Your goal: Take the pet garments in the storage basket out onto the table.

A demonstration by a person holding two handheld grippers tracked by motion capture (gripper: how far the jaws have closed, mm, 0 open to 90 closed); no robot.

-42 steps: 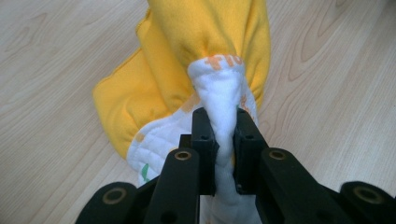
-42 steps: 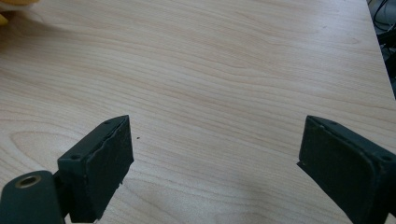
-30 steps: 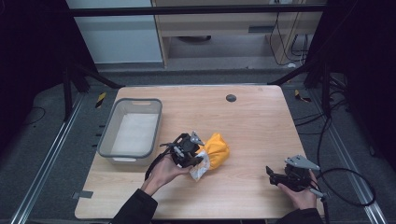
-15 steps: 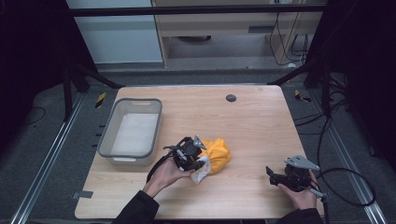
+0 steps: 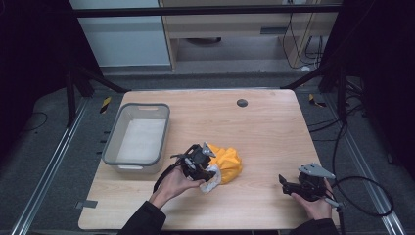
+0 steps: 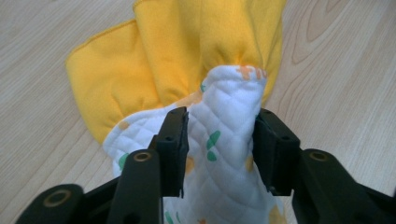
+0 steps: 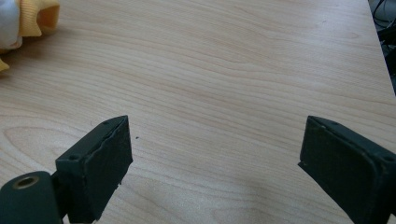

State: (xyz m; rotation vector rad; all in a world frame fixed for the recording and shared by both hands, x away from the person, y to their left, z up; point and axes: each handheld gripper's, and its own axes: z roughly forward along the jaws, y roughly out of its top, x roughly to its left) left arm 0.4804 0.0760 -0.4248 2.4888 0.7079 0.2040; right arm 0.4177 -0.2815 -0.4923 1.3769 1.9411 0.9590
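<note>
Left tool (image 6: 219,140) has dragged the bunched yellow-and-white quilted cloth (image 5: 226,164) toward the worktop's (image 5: 264,132) near edge, jaws clamped on its white end, while the right tool (image 7: 212,163) idles wide open.

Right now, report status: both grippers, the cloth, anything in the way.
Left gripper shut on yellow-and-white cloth near grey bin. Right gripper open, over bare table. Nothing between them.

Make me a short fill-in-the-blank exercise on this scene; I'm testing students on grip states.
1. The left gripper is shut on the ____.
2. The right gripper hovers with its jaws ____.
3. The grey bin stands on the table's ____ side in the high view.
4. The cloth is mostly ____ in colour.

Missing words: cloth; open; left; yellow
</note>
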